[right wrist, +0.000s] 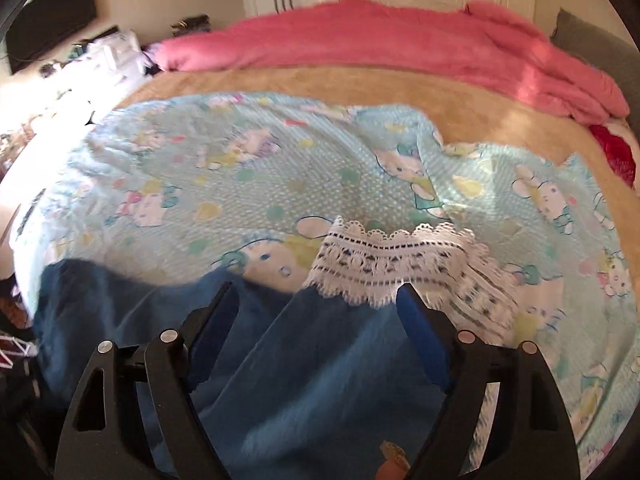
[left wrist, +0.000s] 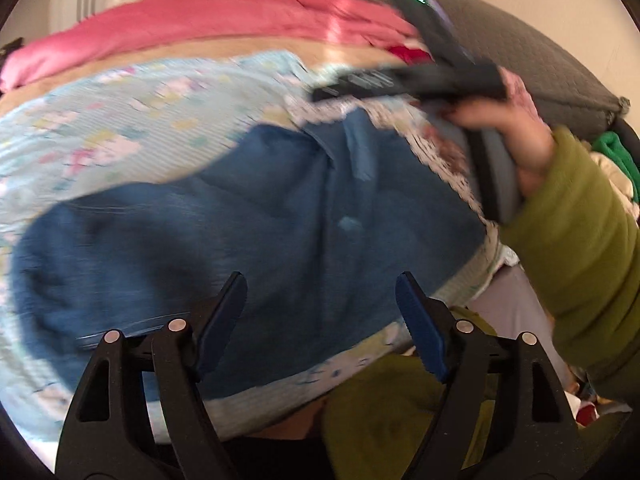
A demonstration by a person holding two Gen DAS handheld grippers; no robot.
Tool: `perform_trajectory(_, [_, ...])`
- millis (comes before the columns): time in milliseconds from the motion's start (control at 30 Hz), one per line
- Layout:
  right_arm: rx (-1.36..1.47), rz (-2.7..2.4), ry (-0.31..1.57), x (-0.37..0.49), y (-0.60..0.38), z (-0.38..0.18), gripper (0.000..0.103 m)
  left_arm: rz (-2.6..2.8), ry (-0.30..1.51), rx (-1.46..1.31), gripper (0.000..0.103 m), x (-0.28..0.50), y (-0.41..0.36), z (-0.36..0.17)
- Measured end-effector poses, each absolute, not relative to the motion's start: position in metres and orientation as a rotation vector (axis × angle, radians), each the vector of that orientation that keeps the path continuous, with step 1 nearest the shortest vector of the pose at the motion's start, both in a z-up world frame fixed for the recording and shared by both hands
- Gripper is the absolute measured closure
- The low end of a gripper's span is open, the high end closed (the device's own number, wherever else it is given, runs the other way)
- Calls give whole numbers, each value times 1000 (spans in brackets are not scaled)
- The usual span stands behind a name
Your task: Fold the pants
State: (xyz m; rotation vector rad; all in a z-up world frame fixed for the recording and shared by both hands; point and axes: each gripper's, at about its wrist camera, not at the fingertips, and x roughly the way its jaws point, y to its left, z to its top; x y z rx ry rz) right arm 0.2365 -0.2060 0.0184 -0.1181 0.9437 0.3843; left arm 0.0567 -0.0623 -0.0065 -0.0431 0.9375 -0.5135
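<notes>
Blue denim pants [left wrist: 248,224] lie spread on a light-blue cartoon-print sheet [left wrist: 100,128] on the bed. A white lace trim [right wrist: 384,268] edges the pants at their far end. My left gripper [left wrist: 320,292] is open and empty, held above the near part of the pants. My right gripper [right wrist: 318,304] is open and empty above the pants [right wrist: 312,380], its fingertips near the lace. In the left wrist view the right gripper's body [left wrist: 412,80] shows at the upper right, held by a hand in an olive-green sleeve [left wrist: 576,232].
A pink blanket [right wrist: 400,44] is bunched along the far side of the bed. A tan bedcover [right wrist: 340,80] lies under the sheet. A grey headboard cushion [left wrist: 540,52] is at the right. Cluttered furniture [right wrist: 108,56] stands at the far left.
</notes>
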Motion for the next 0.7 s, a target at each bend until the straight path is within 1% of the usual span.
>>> perform_trajectory(100, [-137, 350, 997, 261, -192, -1, 23, -544, 983, -44, 45, 67, -79, -21])
perform_trajectory(267, [-150, 282, 1026, 284, -179, -20, 23, -557, 1015, -48, 52, 81, -96, -33])
perform_trajectory(333, [-139, 256, 1038, 293, -181, -26, 28, -549, 1023, -41, 57, 87, -101, -38])
perform_trajectory(367, [-146, 246, 1040, 296, -181, -28, 40, -545, 1026, -35, 57, 88, -102, -40])
perform_trajectory(400, [-157, 239, 1037, 298, -181, -30, 57, -542, 1028, -34, 57, 89, -103, -42])
perform_trajectory(433, [-166, 231, 1028, 300, -184, -32, 64, -541, 1029, -35, 57, 89, -103, -44])
perform_trajectory(467, [-153, 235, 1023, 301, -189, -32, 74, -540, 1030, -41, 57, 89, -103, -45])
perform_trajectory(500, [-123, 242, 1014, 301, -196, -30, 89, -541, 1028, -48, 57, 92, -102, -46])
perform_trajectory(533, [-108, 249, 1004, 299, -199, -26, 92, -541, 1025, -52, 57, 92, -101, -46])
perform_trajectory(667, [-13, 276, 934, 284, -231, -5, 93, -540, 1013, -54, 56, 90, -100, -44])
perform_trajectory(700, [30, 290, 915, 276, -244, 2, 93, -542, 1011, -52, 54, 89, -100, -43])
